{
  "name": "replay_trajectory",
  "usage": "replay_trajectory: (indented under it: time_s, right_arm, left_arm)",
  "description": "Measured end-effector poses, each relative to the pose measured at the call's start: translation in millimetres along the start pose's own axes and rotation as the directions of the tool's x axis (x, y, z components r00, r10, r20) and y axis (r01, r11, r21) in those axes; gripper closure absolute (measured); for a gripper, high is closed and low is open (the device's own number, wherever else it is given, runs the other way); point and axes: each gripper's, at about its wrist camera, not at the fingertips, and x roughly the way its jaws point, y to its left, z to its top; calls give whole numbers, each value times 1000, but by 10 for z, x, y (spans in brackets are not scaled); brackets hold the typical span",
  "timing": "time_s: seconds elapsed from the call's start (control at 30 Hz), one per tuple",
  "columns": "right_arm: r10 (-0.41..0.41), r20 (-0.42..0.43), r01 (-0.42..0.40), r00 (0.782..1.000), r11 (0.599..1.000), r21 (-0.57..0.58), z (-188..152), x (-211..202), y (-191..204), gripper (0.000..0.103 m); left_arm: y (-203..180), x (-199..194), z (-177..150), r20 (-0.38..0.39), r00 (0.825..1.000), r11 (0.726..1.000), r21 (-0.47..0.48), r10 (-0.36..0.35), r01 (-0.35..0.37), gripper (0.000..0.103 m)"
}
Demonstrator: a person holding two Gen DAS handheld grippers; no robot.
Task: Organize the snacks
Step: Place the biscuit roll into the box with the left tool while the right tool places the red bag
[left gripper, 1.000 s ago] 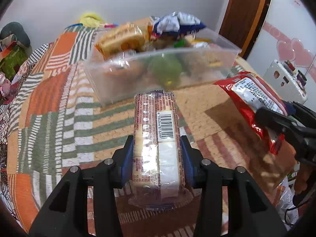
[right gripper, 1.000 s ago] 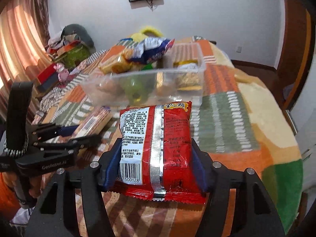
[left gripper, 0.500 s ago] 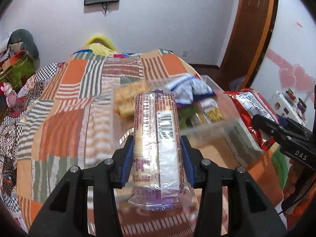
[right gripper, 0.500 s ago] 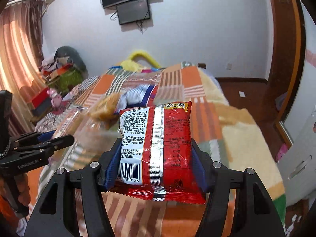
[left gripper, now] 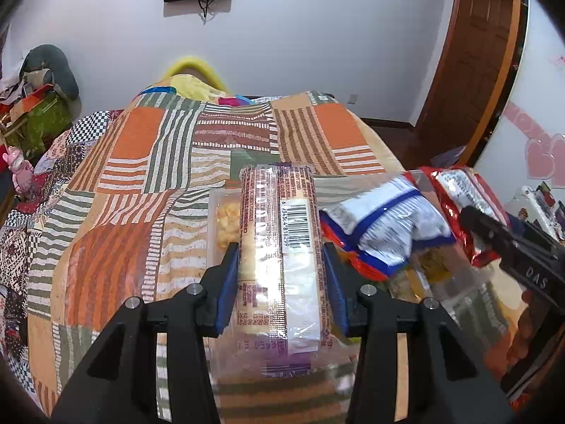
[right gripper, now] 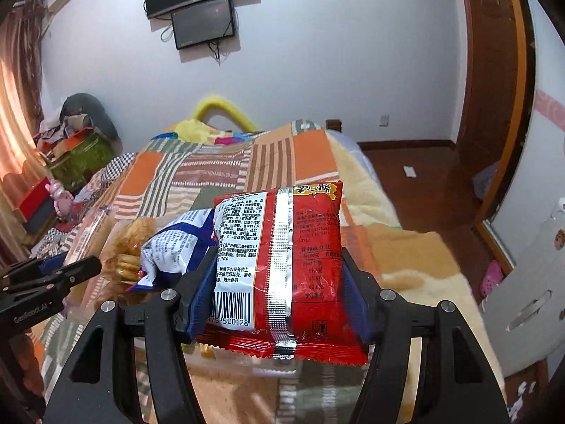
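Pointing down over patchwork bedspread (left gripper: 148, 162), left gripper (left gripper: 281, 282) clamps long clear-wrapped cracker pack (left gripper: 282, 247) lengthwise between blue pads, above clear plastic snack bin (left gripper: 213, 226) holding white-blue foil bag (left gripper: 385, 222); right gripper's black finger at right edge. Right wrist view: right gripper (right gripper: 275, 289) tilted down, pinching red foil noodle packet (right gripper: 282, 265) by both sides, seam up, over bin, white-blue bag just left

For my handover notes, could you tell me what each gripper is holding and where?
The left gripper clamps the long biscuit pack across its lower sides; the right gripper clamps the red snack bag likewise.
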Motion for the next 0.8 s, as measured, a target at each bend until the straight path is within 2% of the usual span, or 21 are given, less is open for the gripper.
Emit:
replay_trajectory:
  time_s: [0.13, 0.33, 0.4, 0.43, 0.47, 0.57, 0.63, 0.8]
  right_arm:
    - [27, -36, -27, 999, 1000, 5, -57, 85, 21, 43]
    - [5, -41, -6, 999, 1000, -30, -95, 84, 56, 43]
    - [-2, -49, -1, 999, 999, -54, -91, 84, 64, 41]
    - [-4, -58, 0, 998, 997, -73, -90, 77, 77, 40]
    - [-7, -63, 2, 998, 996, -86, -84, 80, 93, 40]
    - [-14, -55, 8, 998, 995, -100, -88, 27, 98, 34]
    - [-8, -39, 4, 999, 996, -95, -75, -36, 85, 31]
    - [28, 7, -27, 1000, 996, -80, 4, -299, 45, 30]
  left_arm:
    - [33, 108, -3, -4, 1000, 1000, -8, 17, -17, 58]
    - [73, 232, -77, -30, 999, 1000, -17, 18, -18, 58]
    - [80, 224, -104, -28, 1000, 1000, -26, 13, -14, 55]
    - [81, 210, -115, -29, 1000, 1000, -27, 10, -11, 50]
    - [73, 184, -125, -29, 1000, 1000, -27, 8, -8, 44]
    - [63, 65, -144, -7, 1000, 1000, -20, 13, -13, 37]
    - [49, -36, -142, 5, 1000, 1000, -5, 15, -15, 37]
    - [4, -409, -131, 64, 998, 999, 29, 16, -17, 37]
